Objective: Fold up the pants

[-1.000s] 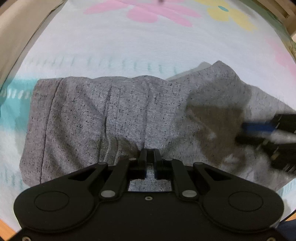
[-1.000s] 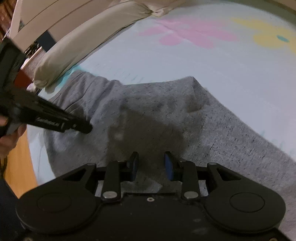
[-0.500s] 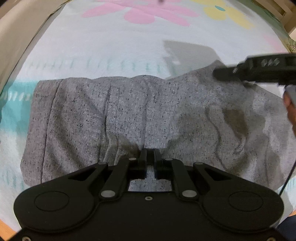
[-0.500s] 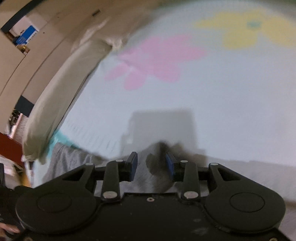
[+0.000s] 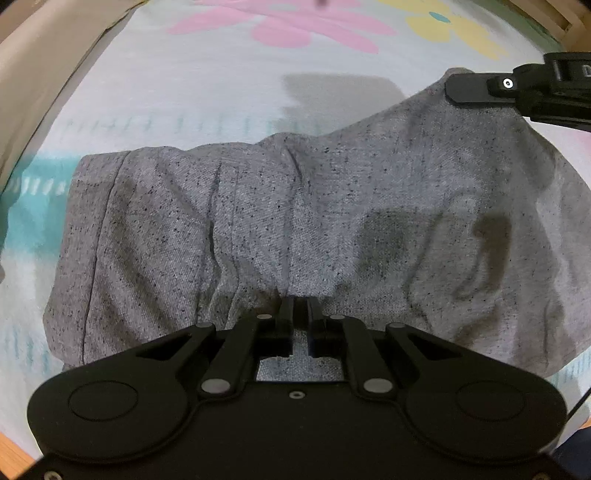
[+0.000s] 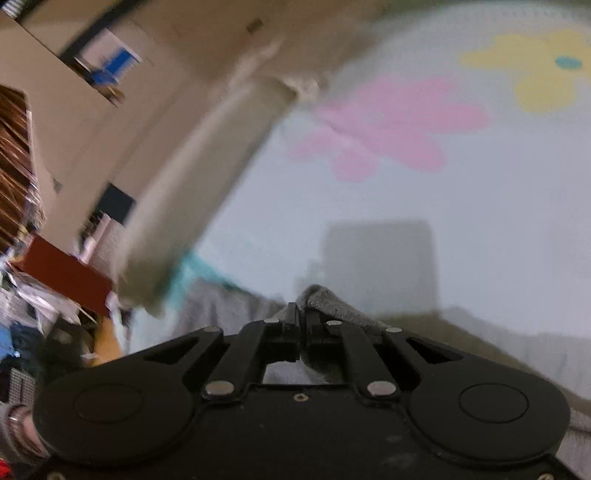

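Observation:
Grey speckled pants (image 5: 258,221) lie bunched across a pale flowered bed sheet (image 5: 207,85). My left gripper (image 5: 300,306) is shut on the near edge of the pants, which pucker into its jaws. My right gripper (image 6: 303,314) is shut on a fold of the pants (image 6: 325,299) and holds that far right corner lifted off the sheet. It also shows in the left wrist view (image 5: 454,90), at the raised corner. The right wrist view is blurred by motion.
A beige pillow or bolster (image 6: 207,177) lies along the left edge of the bed. Room clutter and a red box (image 6: 62,273) stand beyond it. A wooden bed frame (image 5: 546,14) runs at the far right.
My right gripper has closed on the far corner of the pants and raised it, pulling the cloth up and away. My left gripper has stayed shut on the near edge.

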Tool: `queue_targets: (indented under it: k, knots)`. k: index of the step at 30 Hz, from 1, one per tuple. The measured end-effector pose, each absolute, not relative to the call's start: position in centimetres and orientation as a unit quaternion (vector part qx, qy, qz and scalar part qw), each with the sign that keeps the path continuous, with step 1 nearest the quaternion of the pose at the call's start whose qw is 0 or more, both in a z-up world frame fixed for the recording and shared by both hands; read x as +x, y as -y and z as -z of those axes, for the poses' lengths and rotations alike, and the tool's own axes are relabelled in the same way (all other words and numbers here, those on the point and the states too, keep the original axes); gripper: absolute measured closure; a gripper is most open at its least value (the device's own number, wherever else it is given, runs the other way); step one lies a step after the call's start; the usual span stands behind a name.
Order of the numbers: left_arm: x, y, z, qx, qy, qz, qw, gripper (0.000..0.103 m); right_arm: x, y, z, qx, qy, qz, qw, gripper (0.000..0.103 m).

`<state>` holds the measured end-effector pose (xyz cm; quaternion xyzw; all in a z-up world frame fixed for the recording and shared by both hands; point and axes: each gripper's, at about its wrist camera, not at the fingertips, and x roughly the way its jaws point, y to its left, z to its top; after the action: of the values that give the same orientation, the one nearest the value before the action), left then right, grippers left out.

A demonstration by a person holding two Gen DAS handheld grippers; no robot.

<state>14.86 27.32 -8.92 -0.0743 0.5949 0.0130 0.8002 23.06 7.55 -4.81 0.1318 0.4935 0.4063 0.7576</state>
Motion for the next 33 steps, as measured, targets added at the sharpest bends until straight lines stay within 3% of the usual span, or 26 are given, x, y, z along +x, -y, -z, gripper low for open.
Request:
queue_targets:
  k: [14,17,18,25,30,33]
  knots:
    - [12.4,-24.0,8.2,-0.034,-0.592,-0.016,0.805,0.087,25.3,-12.3,10.6,0.003,-0.504,-0.301,0.810,0.100]
    - [11.6,-23.8,8.2,-0.032,-0.595,-0.008,0.803,0.087,26.6,-11.8,10.3,0.028,-0.517,-0.292,0.804,0.098]
    - [11.4,-24.0,7.9,-0.038,-0.598,-0.004,0.801,0.087,26.9,-10.8,9.5,0.051,-0.509,-0.281,0.812,0.087]
    - [10.9,-26.4,6.4,-0.110,-0.556,-0.041,0.823,0.088,25.5,-4.7,6.3,0.092,-0.471,-0.275,0.833,0.086]
    - [11.8,-26.5,6.5,-0.045,-0.503,-0.070,0.860,0.084,22.3,-4.2,7.7,0.046,-0.490,-0.295,0.819,0.086]
    - [12.6,-28.2,8.0,-0.025,-0.544,-0.122,0.830,0.080,21.3,-4.7,9.1,0.011,-0.509,-0.294,0.809,0.086]
